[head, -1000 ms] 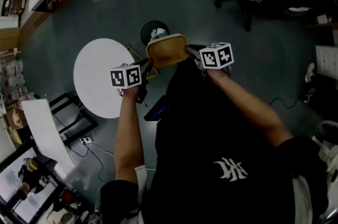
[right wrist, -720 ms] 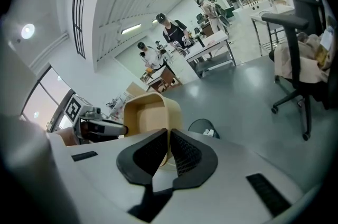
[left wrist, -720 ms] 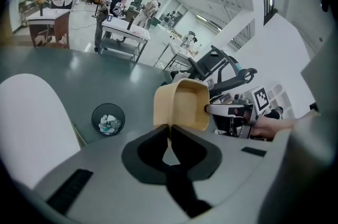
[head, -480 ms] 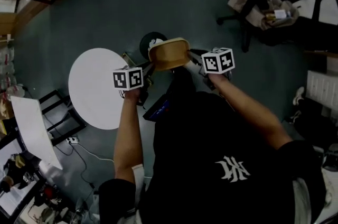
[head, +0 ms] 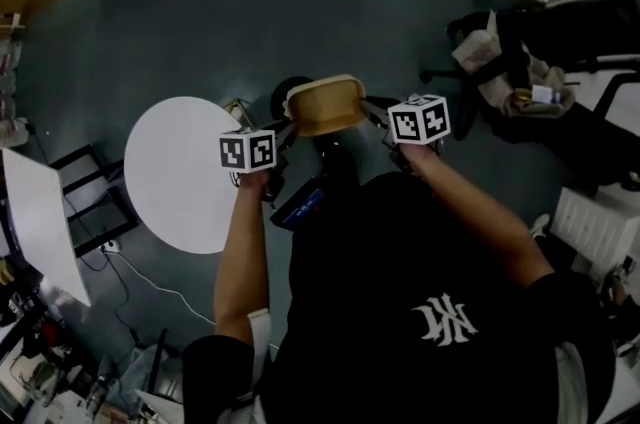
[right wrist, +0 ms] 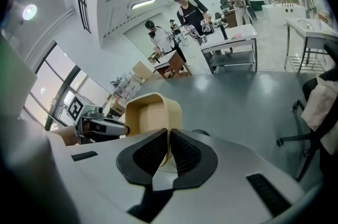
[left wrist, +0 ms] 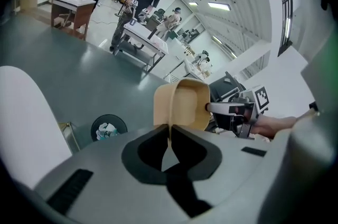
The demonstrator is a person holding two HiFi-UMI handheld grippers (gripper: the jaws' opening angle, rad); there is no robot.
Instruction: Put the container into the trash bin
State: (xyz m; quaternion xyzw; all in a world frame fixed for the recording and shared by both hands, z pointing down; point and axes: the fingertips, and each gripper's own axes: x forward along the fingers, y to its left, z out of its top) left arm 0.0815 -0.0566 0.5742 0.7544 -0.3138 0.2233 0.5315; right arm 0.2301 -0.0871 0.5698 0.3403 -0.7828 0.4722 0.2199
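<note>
Container point(head: 325, 105), a tan, shallow tub with rounded corners, hangs in the air between the two grippers, held up in front of the person with nothing under it but the floor. The left gripper point(head: 287, 122) has its jaws pressed together on the thin wall at one short end, one pad inside the rim and one outside. The right gripper point(head: 368, 104) pinches the opposite end wall the same way. Each gripper view shows that wall running edge-on down into the near-closed jaws, at the left gripper point(left wrist: 170, 136) and at the right gripper point(right wrist: 168, 146). The container point(left wrist: 185, 104) looks bare inside, so it is probably very light. The wall looks thin, like moulded pulp or light plastic, so it likely bows or creases under a hard squeeze rather than breaking. The rolled rim is probably its stiffest part, so a hold high on the end walls, as now, seems sound. A grip lower on the wall would probably flex more. With both ends pinched it sits steady and roughly level, but if one side lets go first it would likely swing on the other pinch. The trash bin point(head: 283, 92), round, black and open with crumpled waste inside, stands on the floor just beside the edge of the round white table point(head: 180, 172). In the head view it lies partly under the container's left end. In the left gripper view the trash bin point(left wrist: 108, 128) sits below and to the left of the container.
</note>
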